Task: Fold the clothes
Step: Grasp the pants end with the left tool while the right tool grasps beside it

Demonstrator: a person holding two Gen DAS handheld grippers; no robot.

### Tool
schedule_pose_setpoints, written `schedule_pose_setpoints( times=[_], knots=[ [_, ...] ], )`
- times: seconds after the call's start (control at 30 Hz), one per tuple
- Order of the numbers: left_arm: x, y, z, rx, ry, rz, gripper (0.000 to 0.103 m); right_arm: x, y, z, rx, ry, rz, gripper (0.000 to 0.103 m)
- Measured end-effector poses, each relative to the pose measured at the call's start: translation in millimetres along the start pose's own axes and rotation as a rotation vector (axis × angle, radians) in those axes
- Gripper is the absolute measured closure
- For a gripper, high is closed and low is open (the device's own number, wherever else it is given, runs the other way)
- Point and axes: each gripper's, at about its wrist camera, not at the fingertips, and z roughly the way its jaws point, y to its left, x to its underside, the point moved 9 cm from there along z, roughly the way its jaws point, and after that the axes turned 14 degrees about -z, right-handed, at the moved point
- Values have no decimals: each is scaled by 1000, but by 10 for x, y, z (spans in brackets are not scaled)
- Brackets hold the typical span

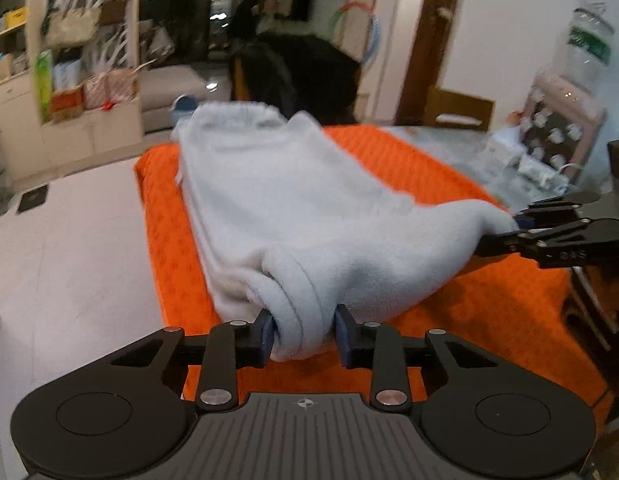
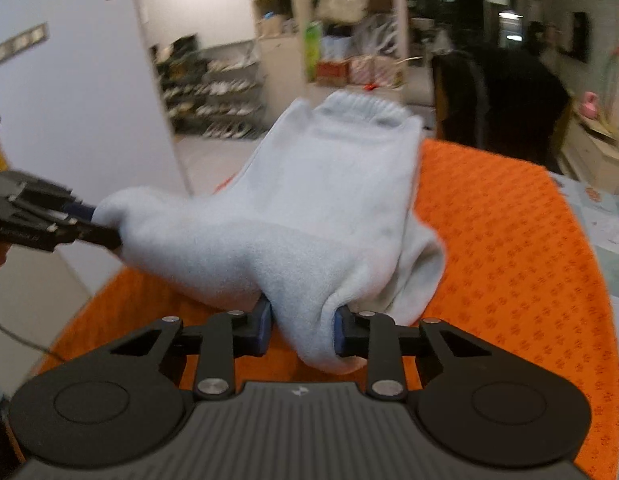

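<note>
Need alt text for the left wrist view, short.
The left tongs are shut on a bunched corner of a pale grey fleece garment lying on an orange cloth. At right, the right tongs grip another corner of it. A blurred room with shelves fills the background.

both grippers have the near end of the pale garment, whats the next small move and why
Probably carry both corners forward toward the waistband end. The left gripper and right gripper each pinch the pale garment, lifted off the orange cloth, far end resting flat.
</note>
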Motion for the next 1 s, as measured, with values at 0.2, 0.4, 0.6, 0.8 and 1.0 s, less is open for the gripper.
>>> schedule_pose_setpoints(
  times=[0.2, 0.4, 0.6, 0.8, 1.0],
  knots=[
    [-460, 241, 123, 117, 28, -55, 73, -487, -127, 84, 135, 47, 73, 70],
    [-881, 563, 545, 158, 129, -173, 74, -946, -369, 498, 190, 157, 103, 70],
    [-1053, 846, 1097, 128, 238, -255, 74, -1105, -630, 1062, 229, 257, 123, 68],
    [-1107, 1031, 1538, 99, 320, -255, 73, -1028, -886, 1641, 266, 317, 171, 54],
    [-1116, 1086, 1694, 138, 363, -264, 72, -927, -989, 1744, 303, 279, 207, 45]
  ],
)
